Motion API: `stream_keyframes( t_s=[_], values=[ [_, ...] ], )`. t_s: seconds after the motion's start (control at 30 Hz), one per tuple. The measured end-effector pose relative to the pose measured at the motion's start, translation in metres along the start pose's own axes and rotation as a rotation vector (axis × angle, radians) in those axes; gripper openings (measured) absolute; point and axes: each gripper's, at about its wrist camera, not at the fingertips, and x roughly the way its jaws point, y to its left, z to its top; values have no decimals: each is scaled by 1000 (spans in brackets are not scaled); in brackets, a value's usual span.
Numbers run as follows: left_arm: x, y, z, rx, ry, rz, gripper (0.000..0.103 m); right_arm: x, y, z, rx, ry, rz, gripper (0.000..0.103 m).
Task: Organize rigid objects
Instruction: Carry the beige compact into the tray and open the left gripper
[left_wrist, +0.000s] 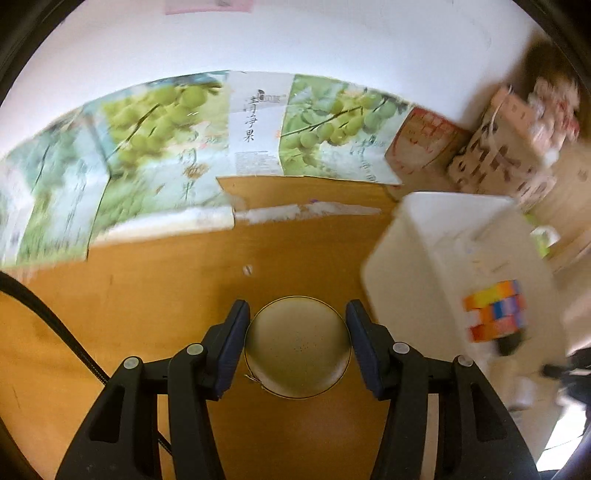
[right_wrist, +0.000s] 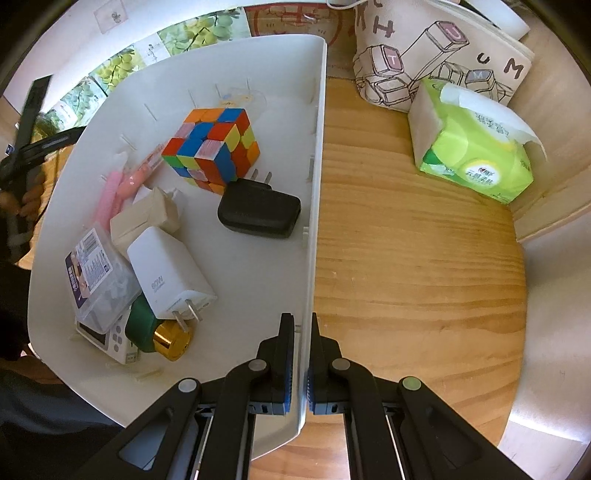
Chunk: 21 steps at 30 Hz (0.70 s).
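Observation:
My left gripper (left_wrist: 297, 345) is shut on a round gold tin (left_wrist: 297, 350), held between both pads over the wooden table (left_wrist: 147, 295). My right gripper (right_wrist: 303, 332) is shut on the right wall of a white bin (right_wrist: 314, 184), one finger inside and one outside. The bin also shows in the left wrist view (left_wrist: 424, 229), to the right. In the bin lie a colour cube (right_wrist: 212, 147), a black charger (right_wrist: 258, 208), a white charger (right_wrist: 168, 273), a cream charger (right_wrist: 144, 218), pink pens (right_wrist: 118, 184), a clear plastic box (right_wrist: 98, 273), a green bottle with gold cap (right_wrist: 155, 332) and a small white device (right_wrist: 107, 339).
A green tissue pack (right_wrist: 476, 147) and a printed canvas bag (right_wrist: 436, 48) sit on the table right of the bin. Flattened fruit cartons with grape pictures (left_wrist: 166, 129) lean along the back wall. Cardboard boxes (left_wrist: 498, 147) stand at the far right corner.

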Motion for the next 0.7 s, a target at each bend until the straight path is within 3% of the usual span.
stream_keyframes(
  t_s=[0.4,0.7],
  values=[
    [-103,-44,-48,-157,-134,-32,58,-14,-2,-19,-26,-81,30,5],
    [-132,-114,-80,-129,-165,-24,58,-25,-12,-37,41,-156,67,5]
  ],
)
